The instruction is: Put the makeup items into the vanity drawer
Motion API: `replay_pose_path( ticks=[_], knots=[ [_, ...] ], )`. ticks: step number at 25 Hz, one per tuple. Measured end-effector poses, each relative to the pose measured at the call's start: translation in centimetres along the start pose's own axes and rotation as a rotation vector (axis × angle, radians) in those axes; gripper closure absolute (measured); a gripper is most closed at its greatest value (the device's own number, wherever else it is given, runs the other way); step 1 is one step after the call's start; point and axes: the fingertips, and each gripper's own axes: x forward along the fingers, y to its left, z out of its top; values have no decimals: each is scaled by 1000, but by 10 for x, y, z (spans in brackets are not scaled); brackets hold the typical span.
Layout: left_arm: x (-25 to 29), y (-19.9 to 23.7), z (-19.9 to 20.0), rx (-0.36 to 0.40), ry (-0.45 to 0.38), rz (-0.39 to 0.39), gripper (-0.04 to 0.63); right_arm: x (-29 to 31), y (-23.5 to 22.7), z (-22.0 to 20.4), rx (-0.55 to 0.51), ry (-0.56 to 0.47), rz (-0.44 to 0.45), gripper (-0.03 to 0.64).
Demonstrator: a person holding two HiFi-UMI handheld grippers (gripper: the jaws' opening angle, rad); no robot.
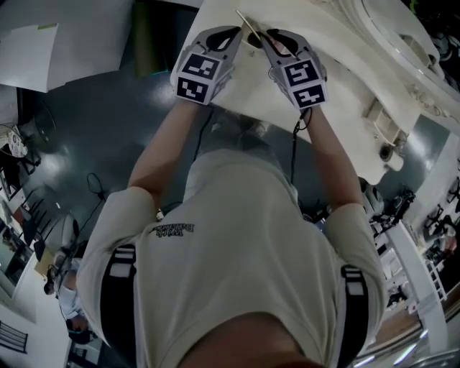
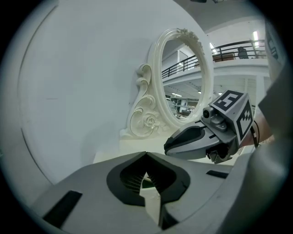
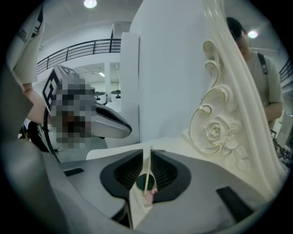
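Right gripper (image 3: 146,157) pinches a thin stick (image 3: 147,170), possibly a makeup applicator; left gripper (image 2: 146,176), closed, holds nothing. Carrying step; next, the unseen drawer must be reached.

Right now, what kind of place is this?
Probably a big lab or workshop hall, not a home: a mezzanine railing, ceiling lights, and a white vanity with an ornate mirror set up inside.

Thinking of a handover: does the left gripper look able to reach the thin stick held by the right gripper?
Probably yes: the left gripper is close beside the right gripper, the stick juts toward it, nothing lies between. The left jaws are shut, though.
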Motion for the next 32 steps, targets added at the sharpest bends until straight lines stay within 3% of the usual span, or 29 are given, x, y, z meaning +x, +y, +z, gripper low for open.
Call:
replay_pose_path(
  ticks=[7,14,19,27,32],
  knots=[
    [-40,-36,65,57,-117,-16,581,-79,-5,53,17,-150,-89,591],
    [-92,-90,153,164,-296,-45,581,-185,-10,105,18,-332,-189,607],
    [-131,-125,194,200,-410,-83,581,-250,-1,126,13,-433,-249,607],
    [-170,-187,219,270,-499,-153,581,-346,16,135,11,-546,-338,609],
    [-185,-230,220,292,-557,-233,581,-381,29,118,32,-566,-382,610]
  ],
)
